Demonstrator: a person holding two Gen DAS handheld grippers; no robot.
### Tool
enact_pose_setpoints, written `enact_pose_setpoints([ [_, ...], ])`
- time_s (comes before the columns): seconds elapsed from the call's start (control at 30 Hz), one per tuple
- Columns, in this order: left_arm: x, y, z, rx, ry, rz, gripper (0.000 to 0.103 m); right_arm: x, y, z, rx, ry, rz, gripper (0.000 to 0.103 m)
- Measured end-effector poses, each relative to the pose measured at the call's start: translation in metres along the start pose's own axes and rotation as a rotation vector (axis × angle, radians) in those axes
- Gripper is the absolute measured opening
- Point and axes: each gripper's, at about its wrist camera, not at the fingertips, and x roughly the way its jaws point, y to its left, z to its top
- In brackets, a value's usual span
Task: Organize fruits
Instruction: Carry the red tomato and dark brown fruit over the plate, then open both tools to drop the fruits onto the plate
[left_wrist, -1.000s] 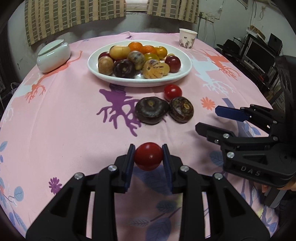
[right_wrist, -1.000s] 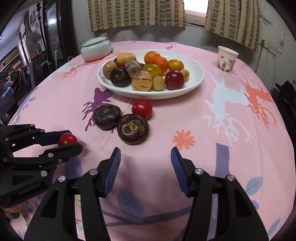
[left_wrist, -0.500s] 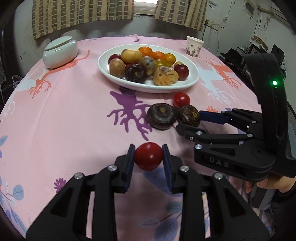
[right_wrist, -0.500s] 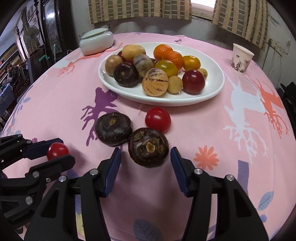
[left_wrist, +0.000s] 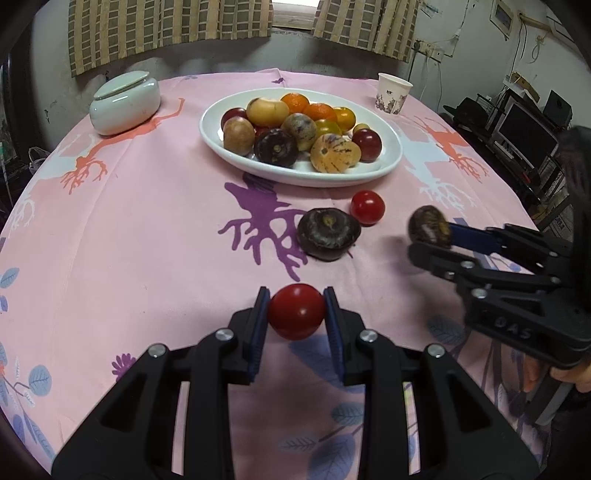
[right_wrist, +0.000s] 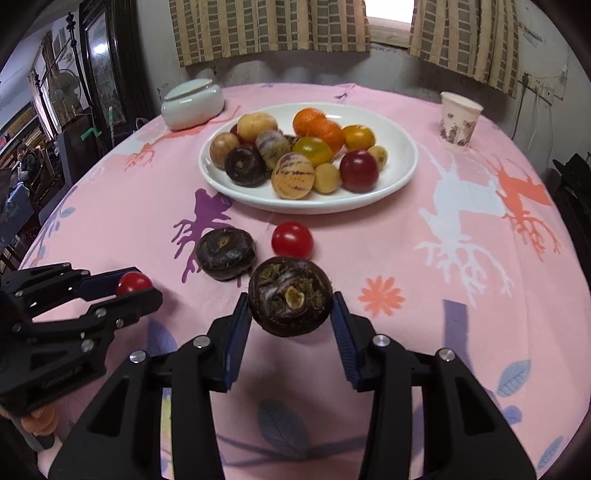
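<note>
Pink printed tablecloth (left_wrist: 147, 221) | white plate (left_wrist: 391, 162) | striped curtains (right_wrist: 269, 29)

Round table w/ pink cloth (right_wrist: 369, 251), printed w/ deer in purple, white & coral-orange, an orange flower, blue-grey leaves. Glossy white oval plate (right_wrist: 402, 173): oranges bright orange, tomatoes yellow-green & dark red, striped cream-and-purple melon fruit (right_wrist: 292, 176), tan round ones, one dark purple. Small glossy red tomato (left_wrist: 296, 311) betw. blue pads of black left gripper (left_wrist: 295, 321). Dark purple-brown mottled fruit (right_wrist: 290, 296) in black right gripper (right_wrist: 290, 321), pads blue. Pale celadon lidded ceramic jar (left_wrist: 125, 101). White paper cup w/ reddish print (right_wrist: 460, 118). Curtains: tan & olive check.
</note>
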Motion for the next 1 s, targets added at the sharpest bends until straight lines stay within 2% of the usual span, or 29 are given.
enact_pose_setpoints([
  [0.13,-0.008,-0.002,0.005,-0.011,0.000,-0.012,0.030,-0.023,-0.012,0.001,0.012,-0.040,0.007,0.044],
  [0.3,-0.024,-0.007,0.018,0.008,-0.018,0.020,0.030,-0.050,-0.024,0.007,0.021,-0.095,0.036,0.044],
  [0.5,-0.044,-0.014,0.060,0.029,-0.068,0.044,0.030,-0.059,-0.027,0.034,-0.016,-0.126,0.030,0.044],
  [0.57,-0.045,-0.017,0.078,0.041,-0.087,0.073,0.030,-0.056,-0.029,0.044,-0.014,-0.134,0.031,0.044],
  [0.8,-0.031,-0.017,0.128,0.060,-0.132,0.091,0.030,-0.017,-0.031,0.083,-0.041,-0.120,0.023,0.044],
  [1.0,0.021,-0.006,0.159,0.041,-0.095,0.097,0.030,0.031,-0.036,0.110,-0.051,-0.090,0.016,0.044],
])
